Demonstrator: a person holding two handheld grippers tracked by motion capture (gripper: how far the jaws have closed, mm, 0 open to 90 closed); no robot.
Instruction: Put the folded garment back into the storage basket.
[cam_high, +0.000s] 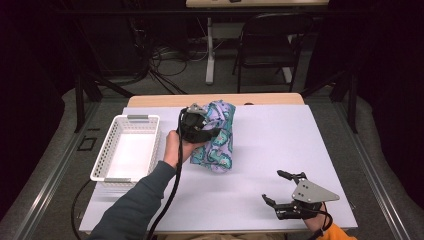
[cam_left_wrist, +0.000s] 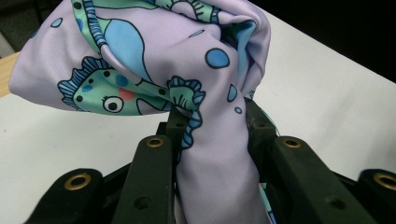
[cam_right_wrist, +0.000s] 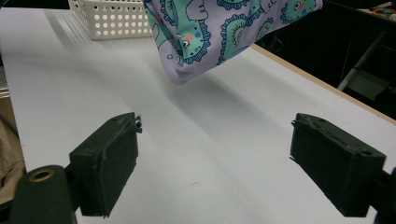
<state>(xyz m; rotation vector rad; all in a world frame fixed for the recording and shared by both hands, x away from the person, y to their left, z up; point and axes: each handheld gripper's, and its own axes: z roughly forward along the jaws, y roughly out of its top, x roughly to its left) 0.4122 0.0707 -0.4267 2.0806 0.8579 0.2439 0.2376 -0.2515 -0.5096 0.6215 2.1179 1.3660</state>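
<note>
Lilac fabric printed with teal and blue fish, a bunched cloth (cam_high: 218, 136) hangs lifted above the white counter (cam_high: 270, 145), a little toward ten o'clock of its middle. The left gripper (cam_high: 202, 131) comes at it from the nine o'clock side, gripped in the person's left hand (cam_high: 175, 147), and its black cable trails down toward six o'clock. The left gripper view gives what the high view cannot: a twisted neck of the cloth (cam_left_wrist: 205, 140) runs between the two black jaws, which pinch it, while the rest balloons above them. A white perforated basket (cam_high: 107, 155) sits at nine o'clock on the counter, just beside the left hand.

The right gripper (cam_high: 276, 188) rests low near the counter's five o'clock corner, grey three-cornered plate on top, well apart from the cloth. Its jaws are spread wide with nothing between them, plain in the right gripper view, where the cloth's lower end (cam_right_wrist: 196, 42) hangs clear of the surface at twelve o'clock, its shadow below, and the basket (cam_right_wrist: 112, 18) sits beyond at eleven o'clock.

A black chair (cam_high: 270, 45) stands on the floor past the counter's far edge.
</note>
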